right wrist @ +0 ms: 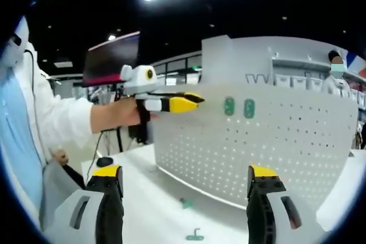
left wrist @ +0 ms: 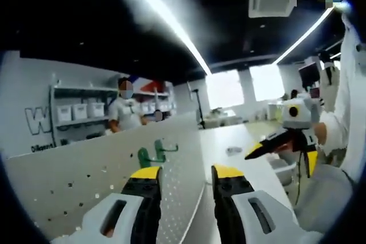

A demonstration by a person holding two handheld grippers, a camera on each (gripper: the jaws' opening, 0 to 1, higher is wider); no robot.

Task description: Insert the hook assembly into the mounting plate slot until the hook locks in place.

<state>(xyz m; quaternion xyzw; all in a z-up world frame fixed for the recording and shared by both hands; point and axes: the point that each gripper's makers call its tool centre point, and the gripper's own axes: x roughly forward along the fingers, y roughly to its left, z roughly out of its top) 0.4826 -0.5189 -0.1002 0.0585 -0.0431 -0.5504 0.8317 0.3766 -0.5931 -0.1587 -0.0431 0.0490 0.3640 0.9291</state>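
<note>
A white pegboard mounting plate (right wrist: 269,141) stands upright on the white table (right wrist: 148,204). Two green hooks (right wrist: 239,107) sit side by side in its upper holes. In the left gripper view the same hooks (left wrist: 153,154) stick out of the plate (left wrist: 68,181), just beyond my left gripper (left wrist: 186,175), which is open and holds nothing. My right gripper (right wrist: 186,175) is open wide and empty, facing the plate from a distance. Two small green hook parts (right wrist: 186,203) (right wrist: 195,236) lie on the table in front of it. The left gripper (right wrist: 191,101) hovers by the plate's upper left corner.
A person in white holds the grippers: a sleeve (right wrist: 57,118) shows on the left, and the right gripper (left wrist: 283,151) by the table's right edge. Another person (left wrist: 126,112) stands by shelves with white bins (left wrist: 80,111). A small object (left wrist: 233,150) lies farther along the table.
</note>
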